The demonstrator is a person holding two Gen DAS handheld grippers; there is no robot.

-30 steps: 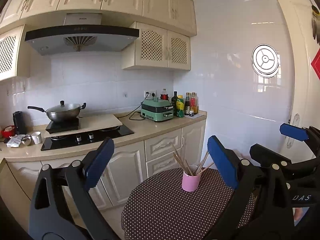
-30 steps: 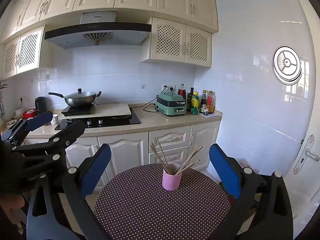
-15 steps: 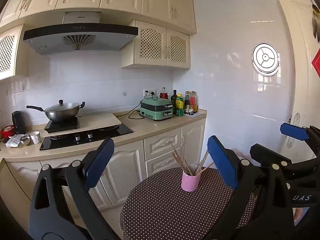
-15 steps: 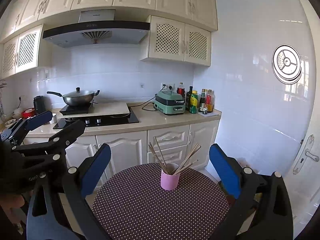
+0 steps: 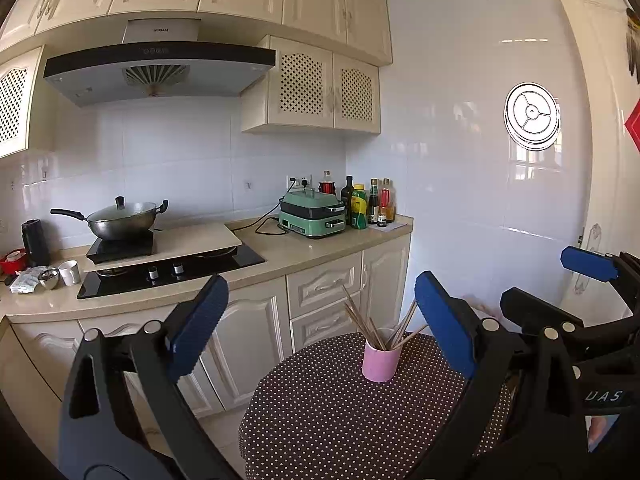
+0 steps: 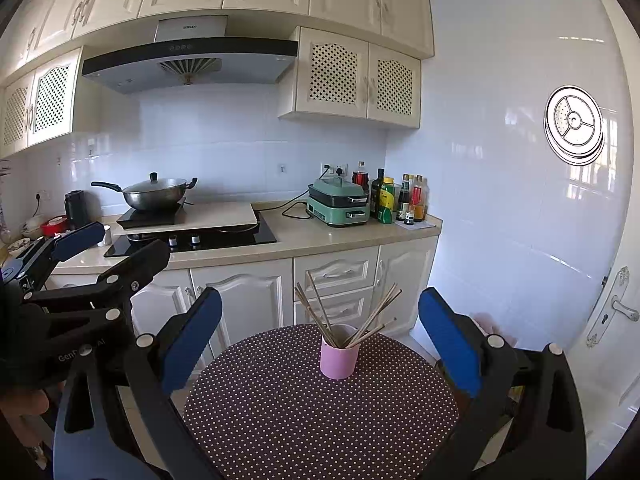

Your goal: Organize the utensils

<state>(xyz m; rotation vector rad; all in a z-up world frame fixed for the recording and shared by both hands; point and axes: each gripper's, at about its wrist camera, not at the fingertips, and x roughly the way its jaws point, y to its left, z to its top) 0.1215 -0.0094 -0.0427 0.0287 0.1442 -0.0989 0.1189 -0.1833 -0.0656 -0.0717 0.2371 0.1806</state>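
Observation:
A pink cup (image 5: 381,363) (image 6: 338,358) stands upright on a round table with a dark dotted cloth (image 5: 340,420) (image 6: 312,412). Several wooden chopsticks (image 5: 362,322) (image 6: 352,316) stand in it, fanned out. My left gripper (image 5: 320,324) is open and empty, held above the table's near side, short of the cup. My right gripper (image 6: 318,338) is open and empty, also short of the cup. The right gripper shows at the right of the left wrist view (image 5: 560,300), the left gripper at the left of the right wrist view (image 6: 116,246).
A kitchen counter (image 6: 320,240) runs behind the table, with a hob (image 6: 192,240), a lidded wok (image 6: 156,196), a green appliance (image 6: 340,204) and several bottles (image 6: 400,200). Cabinet doors and drawers (image 6: 332,276) stand just beyond the table. A white door (image 6: 616,320) is at the right.
Both views have drifted slightly; the cup sits a little lower and to the left in frame. Both grippers stay open and empty.

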